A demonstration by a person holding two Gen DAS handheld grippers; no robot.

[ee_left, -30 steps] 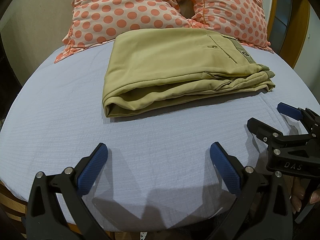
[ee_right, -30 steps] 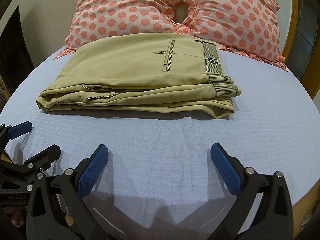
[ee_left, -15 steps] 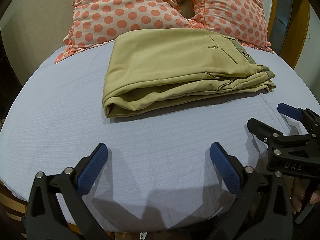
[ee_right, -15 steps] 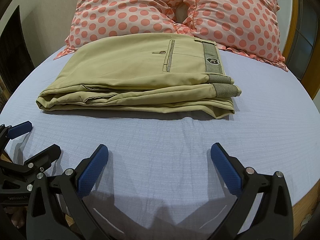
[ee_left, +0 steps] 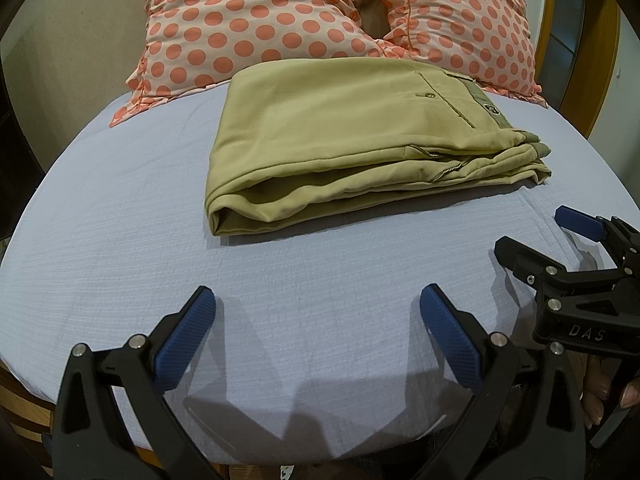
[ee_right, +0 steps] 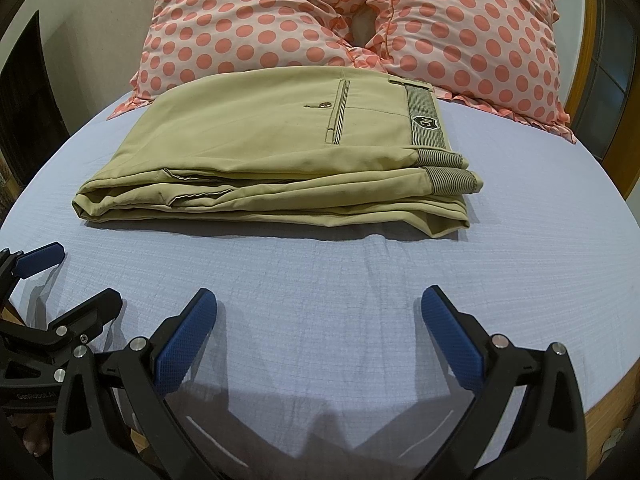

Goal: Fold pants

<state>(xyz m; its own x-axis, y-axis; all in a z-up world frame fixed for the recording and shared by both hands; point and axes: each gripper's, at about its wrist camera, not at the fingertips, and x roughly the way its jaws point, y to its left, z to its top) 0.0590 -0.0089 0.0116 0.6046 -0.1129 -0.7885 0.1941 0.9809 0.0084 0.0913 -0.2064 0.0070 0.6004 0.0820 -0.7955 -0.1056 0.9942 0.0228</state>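
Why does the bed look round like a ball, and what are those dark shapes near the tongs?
Both views: a fisheye lens bends the bed sheet round. Left wrist view: the left tongs throw dark shadows on the sheet. Right wrist view: the same under the right tongs; the pants look sharp.

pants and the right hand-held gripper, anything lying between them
Nothing lies there. In the right wrist view, only bare blue sheet stretches from the open right hand-held gripper to the folded pants.
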